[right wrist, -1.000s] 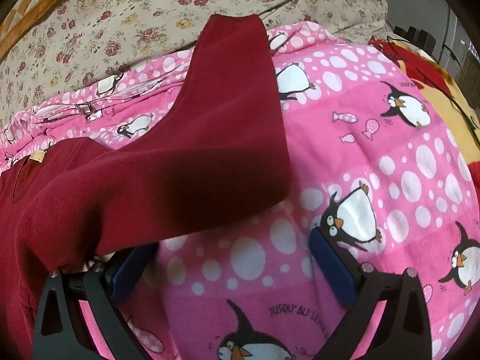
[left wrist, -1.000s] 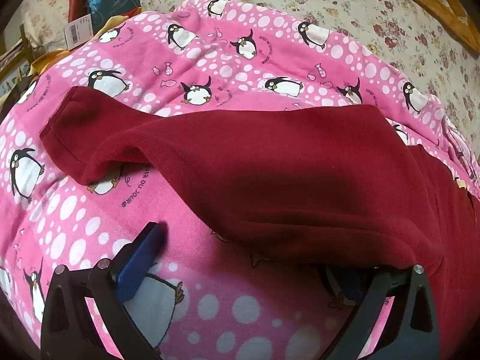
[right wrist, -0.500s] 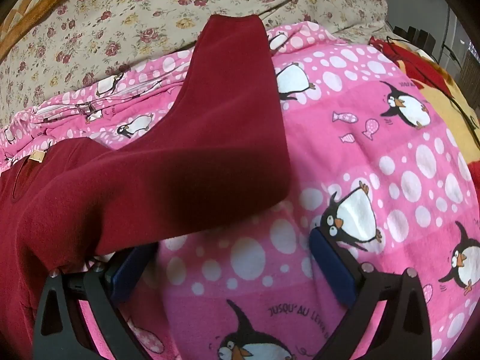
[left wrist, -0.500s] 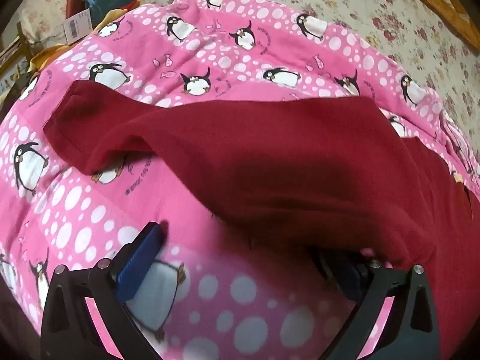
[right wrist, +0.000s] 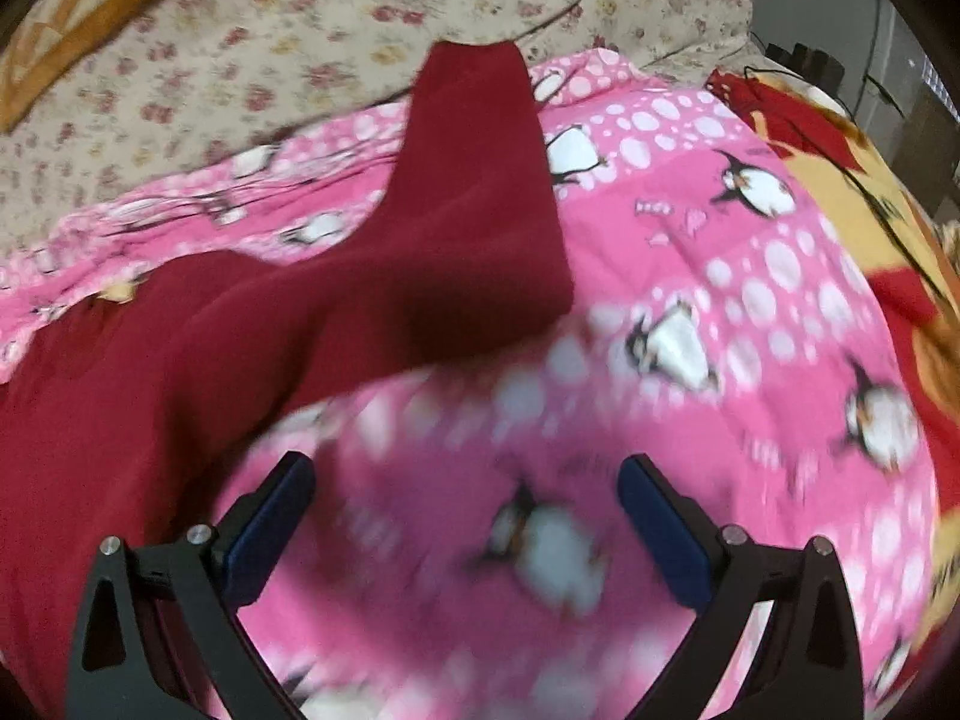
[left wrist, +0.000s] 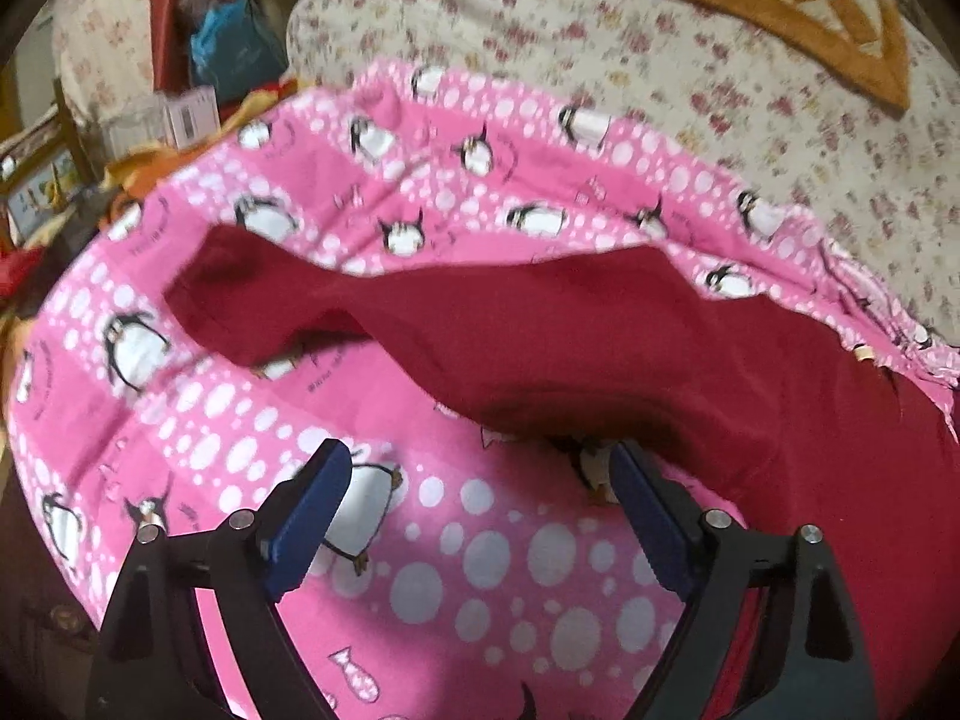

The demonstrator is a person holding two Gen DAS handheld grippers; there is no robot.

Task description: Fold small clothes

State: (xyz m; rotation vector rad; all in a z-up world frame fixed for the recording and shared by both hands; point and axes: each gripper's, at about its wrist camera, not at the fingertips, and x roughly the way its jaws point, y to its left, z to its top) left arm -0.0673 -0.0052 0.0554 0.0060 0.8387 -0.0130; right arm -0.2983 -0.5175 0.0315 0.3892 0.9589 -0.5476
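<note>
Maroon fleece, a small long-sleeved top point(left wrist: 600, 348), lay spread on the pink penguin blanket point(left wrist: 480, 570), its two sleeves reaching out to opposite sides and its body between the two grippers. In the left wrist view one sleeve point(left wrist: 258, 300) ran away up and to the left, while the near hem sat just ahead of the left gripper point(left wrist: 480, 480), closest to its right-hand finger. That gripper's jaws stood wide apart with nothing between them. In the right wrist view the other sleeve point(right wrist: 480, 180) stretched up and away from the right gripper point(right wrist: 468, 492), its cuff on the floral sheet point(right wrist: 270, 30). The right gripper's jaws were likewise spread and empty; motion blur made it hard to judge, but its left-hand finger seemed just short of the fabric edge. Each sleeve looked nearest its own gripper.
</note>
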